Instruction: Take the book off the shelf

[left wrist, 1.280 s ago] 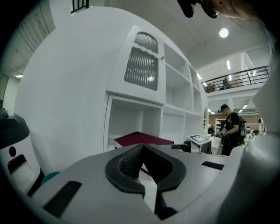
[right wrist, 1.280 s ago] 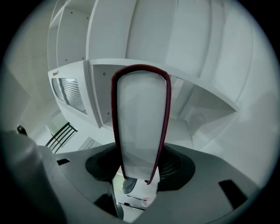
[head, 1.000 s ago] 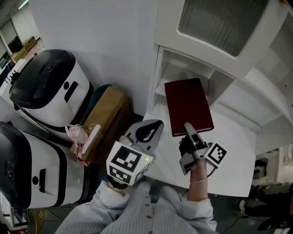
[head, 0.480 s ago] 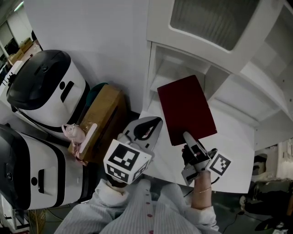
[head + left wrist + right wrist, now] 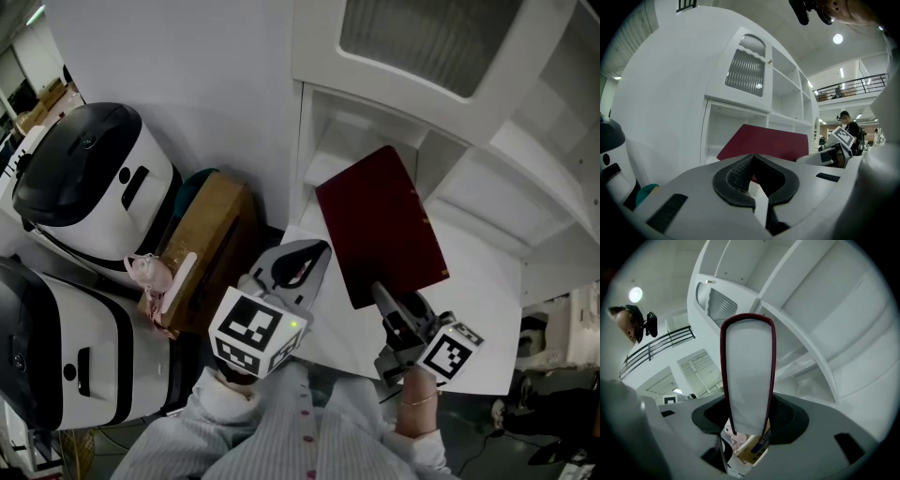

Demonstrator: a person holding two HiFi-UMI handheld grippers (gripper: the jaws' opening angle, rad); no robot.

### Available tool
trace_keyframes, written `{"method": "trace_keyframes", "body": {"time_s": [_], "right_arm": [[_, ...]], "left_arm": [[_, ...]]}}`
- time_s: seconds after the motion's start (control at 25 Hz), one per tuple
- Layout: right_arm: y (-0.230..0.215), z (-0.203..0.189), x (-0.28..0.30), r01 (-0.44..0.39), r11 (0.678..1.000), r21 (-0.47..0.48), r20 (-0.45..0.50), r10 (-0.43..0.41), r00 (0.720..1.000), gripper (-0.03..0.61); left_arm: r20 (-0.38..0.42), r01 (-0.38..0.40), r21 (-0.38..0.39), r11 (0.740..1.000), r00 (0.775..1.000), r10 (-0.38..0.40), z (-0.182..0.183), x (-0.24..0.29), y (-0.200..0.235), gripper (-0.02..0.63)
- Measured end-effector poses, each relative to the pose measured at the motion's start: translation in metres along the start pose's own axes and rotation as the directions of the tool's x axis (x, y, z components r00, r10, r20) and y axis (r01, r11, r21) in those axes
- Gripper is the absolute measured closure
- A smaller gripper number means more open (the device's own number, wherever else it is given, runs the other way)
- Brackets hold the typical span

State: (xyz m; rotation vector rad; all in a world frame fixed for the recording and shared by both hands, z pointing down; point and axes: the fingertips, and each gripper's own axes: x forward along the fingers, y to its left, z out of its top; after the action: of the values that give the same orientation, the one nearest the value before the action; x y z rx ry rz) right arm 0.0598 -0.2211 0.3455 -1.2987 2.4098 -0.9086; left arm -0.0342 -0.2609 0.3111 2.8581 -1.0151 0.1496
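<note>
A dark red book (image 5: 380, 225) hangs in front of the white shelf unit (image 5: 487, 281), tilted, with its near lower edge in my right gripper (image 5: 380, 292), which is shut on it. In the right gripper view the book (image 5: 749, 376) shows its white page edge between red covers, clamped by the jaws of the right gripper (image 5: 747, 420). My left gripper (image 5: 319, 251) is to the left of the book, apart from it, shut with nothing in it. From the left gripper (image 5: 757, 185) view, the book (image 5: 764, 143) slants before the shelf opening.
Two white-and-black machines (image 5: 84, 178) (image 5: 56, 347) stand at the left. A brown cardboard box (image 5: 220, 234) with a pink object (image 5: 155, 277) on it sits between them and the shelf. A ribbed cabinet door (image 5: 422, 37) is above the shelf opening.
The book has come further out of the shelf opening and rolled to a tilt. My right gripper has drawn back toward the lower right with it. The left gripper has stayed put.
</note>
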Motion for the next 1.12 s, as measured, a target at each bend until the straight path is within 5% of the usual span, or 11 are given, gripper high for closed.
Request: {"method": "trace_keyframes", "body": {"time_s": [0.56,1.12], "right_arm": [[0.016,0.001,-0.01,0.096,0.938,-0.333,-0.07,-0.126,0.99,0.345],[0.003,-0.027,-0.039,0.188,0.912,-0.364,-0.113,-0.243,0.963,0.345]], "left_arm": [[0.015,0.054,-0.001,0.999,0.998,-0.054,-0.002,0.009,-0.011,0.604],[0.011,0.068,-0.015,0.998,0.998,-0.068,-0.01,0.011,-0.009,0.604]]}}
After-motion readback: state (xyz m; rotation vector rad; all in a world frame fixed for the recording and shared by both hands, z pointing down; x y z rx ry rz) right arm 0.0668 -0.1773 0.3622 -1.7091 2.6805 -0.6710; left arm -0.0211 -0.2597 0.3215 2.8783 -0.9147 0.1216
